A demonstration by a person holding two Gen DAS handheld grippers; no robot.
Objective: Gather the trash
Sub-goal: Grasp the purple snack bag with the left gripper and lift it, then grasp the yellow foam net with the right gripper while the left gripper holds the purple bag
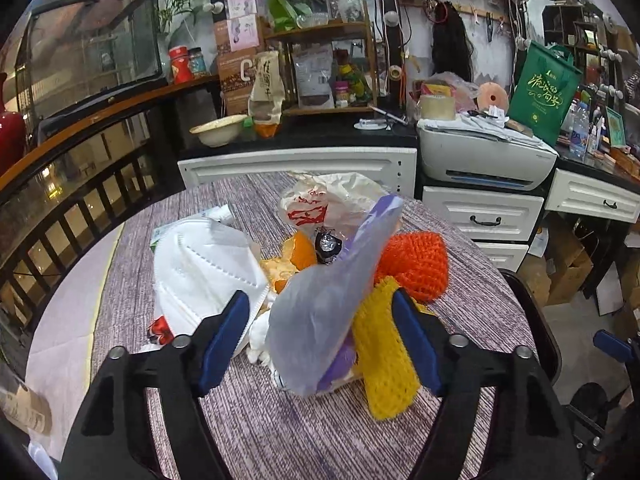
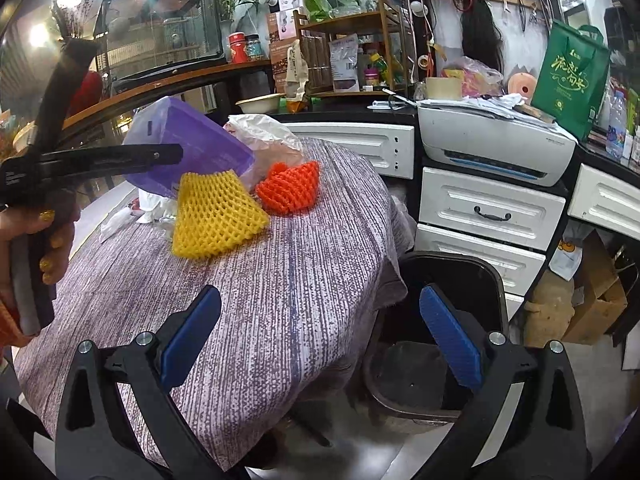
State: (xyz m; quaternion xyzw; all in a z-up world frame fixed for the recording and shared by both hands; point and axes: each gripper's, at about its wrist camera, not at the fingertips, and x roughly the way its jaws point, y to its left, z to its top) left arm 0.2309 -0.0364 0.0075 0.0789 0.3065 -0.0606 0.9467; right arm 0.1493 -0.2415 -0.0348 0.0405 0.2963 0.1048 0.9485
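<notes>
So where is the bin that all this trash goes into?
The black bin stands on the floor at the right edge of the table, in front of the white drawers; in the right wrist view it lies beneath the empty right gripper.

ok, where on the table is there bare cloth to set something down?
Free: the striped purple tablecloth between the yellow foam net and the near edge, beside the black bin. Crowded: the far half, with the purple plastic bag, orange foam net and white face mask.
</notes>
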